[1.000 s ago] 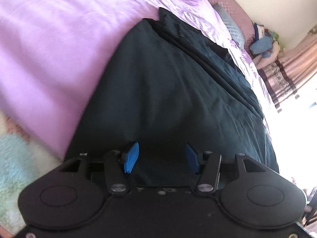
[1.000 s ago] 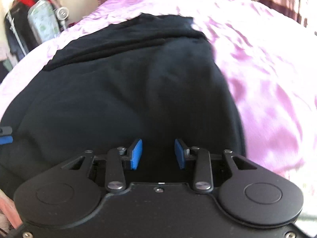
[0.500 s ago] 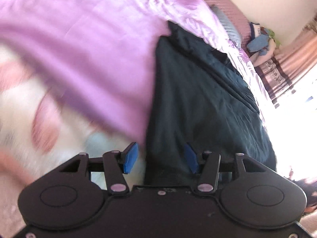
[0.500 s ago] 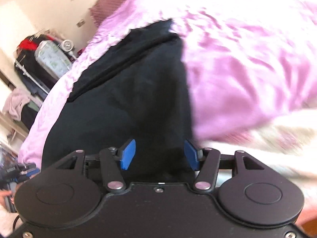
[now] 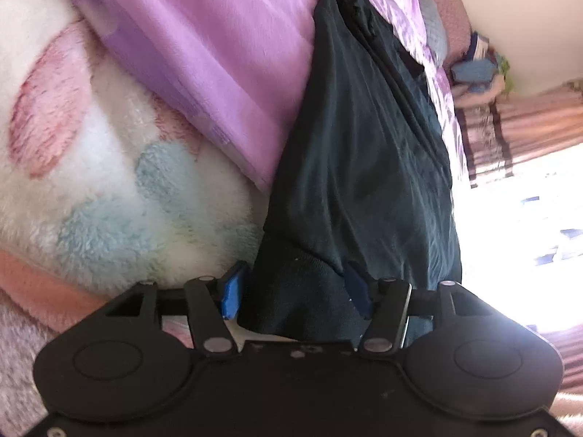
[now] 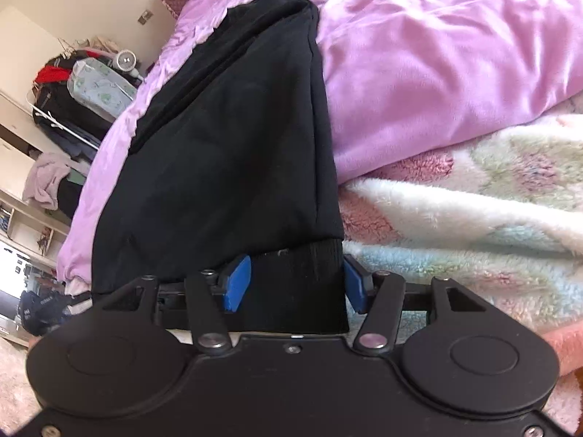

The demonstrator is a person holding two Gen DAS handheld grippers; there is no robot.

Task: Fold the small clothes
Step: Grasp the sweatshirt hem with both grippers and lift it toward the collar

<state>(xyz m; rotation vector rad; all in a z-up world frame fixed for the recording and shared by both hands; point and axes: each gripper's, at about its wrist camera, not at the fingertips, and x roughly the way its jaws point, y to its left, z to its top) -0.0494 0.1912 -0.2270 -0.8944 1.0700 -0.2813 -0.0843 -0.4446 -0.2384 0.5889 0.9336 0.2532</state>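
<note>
Black sweatshirt (image 5: 368, 153) lies on purple duvet (image 5: 218, 47), hem end hanging over duvet edge onto fluffy pastel blanket (image 5: 109, 189). L gripper (image 5: 296, 293) spread wide, ribbed hem corner (image 5: 302, 291) betw blue pads, not pinched. R gripper (image 6: 296, 284) same: parted, other hem corner (image 6: 302, 280) betw pads, far pad touching cloth edge. Cluttered rack (image 6: 80, 83) beyond duvet, R view.

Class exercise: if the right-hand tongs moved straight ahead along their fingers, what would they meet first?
The right tongs are open with the black garment's ribbed cuff already lying between their fingers. Going on, they would probably push into the black garment itself, ahead of the purple bedsheet.
</note>
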